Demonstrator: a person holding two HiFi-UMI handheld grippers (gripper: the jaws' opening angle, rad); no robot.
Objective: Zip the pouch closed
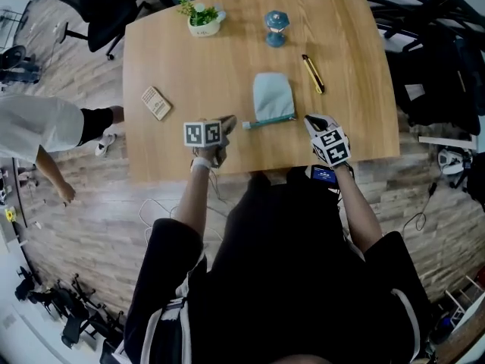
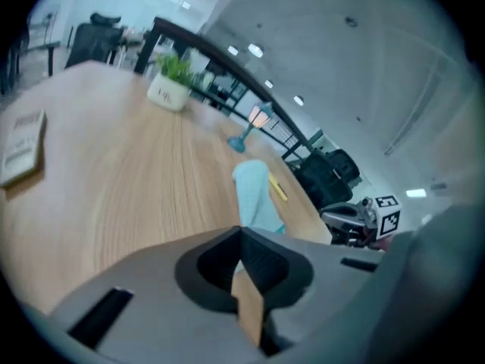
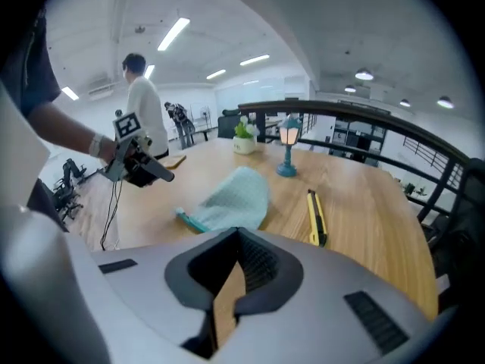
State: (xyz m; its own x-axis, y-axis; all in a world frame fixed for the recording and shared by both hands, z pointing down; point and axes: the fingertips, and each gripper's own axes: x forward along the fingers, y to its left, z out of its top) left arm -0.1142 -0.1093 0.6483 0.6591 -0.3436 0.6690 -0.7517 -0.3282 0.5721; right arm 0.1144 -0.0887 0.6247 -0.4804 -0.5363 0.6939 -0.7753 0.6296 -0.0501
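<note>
A light blue pouch (image 1: 273, 95) lies flat on the wooden table (image 1: 174, 59), its teal zipper edge (image 1: 269, 121) facing me. Just left of that edge, my left gripper (image 1: 227, 122) stays on the near part of the table. My right gripper (image 1: 313, 120) hovers just right of the zipper edge. Neither touches the pouch. The left gripper view has the pouch (image 2: 252, 192) ahead of the shut jaws, and the right gripper view has the pouch (image 3: 235, 196) ahead and left of its shut jaws. Nothing is held.
A yellow utility knife (image 1: 314, 74) lies right of the pouch. At the table's far side stand a potted plant (image 1: 203, 17) and a small blue lamp (image 1: 276, 29). A tan card-like block (image 1: 156, 102) lies left. A person (image 1: 38, 127) stands beyond the left edge.
</note>
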